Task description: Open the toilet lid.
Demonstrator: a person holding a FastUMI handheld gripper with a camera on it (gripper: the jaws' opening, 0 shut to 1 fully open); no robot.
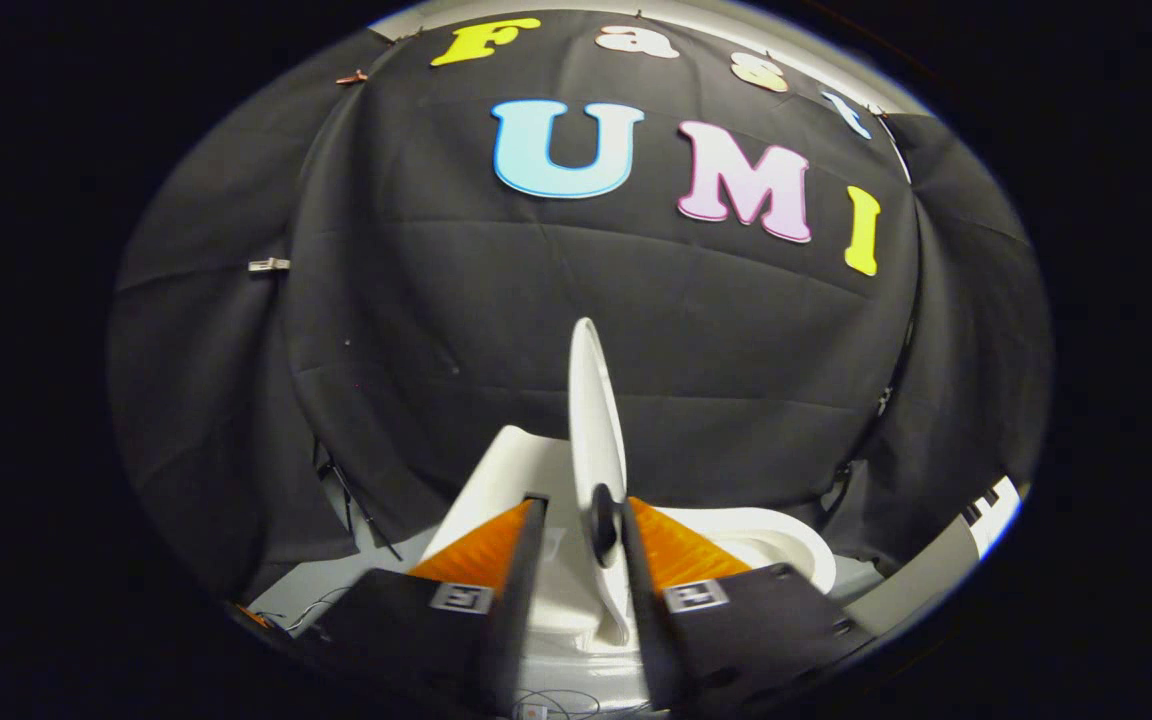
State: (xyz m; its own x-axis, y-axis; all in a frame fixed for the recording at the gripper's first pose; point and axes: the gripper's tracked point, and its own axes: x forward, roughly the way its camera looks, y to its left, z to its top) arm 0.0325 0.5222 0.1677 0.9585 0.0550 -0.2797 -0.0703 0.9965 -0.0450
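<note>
Black cloth walls the booth behind a white ceramic toilet [776, 545]. Its white oval plastic lid [596, 420] stands nearly upright, edge-on between the fingers. The gripper [581, 525] is spread, its right finger [636, 570] seemingly touching the lid, not clamping. Withdrawn too early, that unclamped lid could fall shut.

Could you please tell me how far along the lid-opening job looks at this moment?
Largely done: the white plastic toilet lid stands raised on edge, well clear of the white ceramic bowl on one side, the white tank on the other. In hand: the gripper is open, the lid's lower part between its fingers, with a gap beside one finger. Left: possibly tipping the lid back to rest, then withdrawing.
</note>
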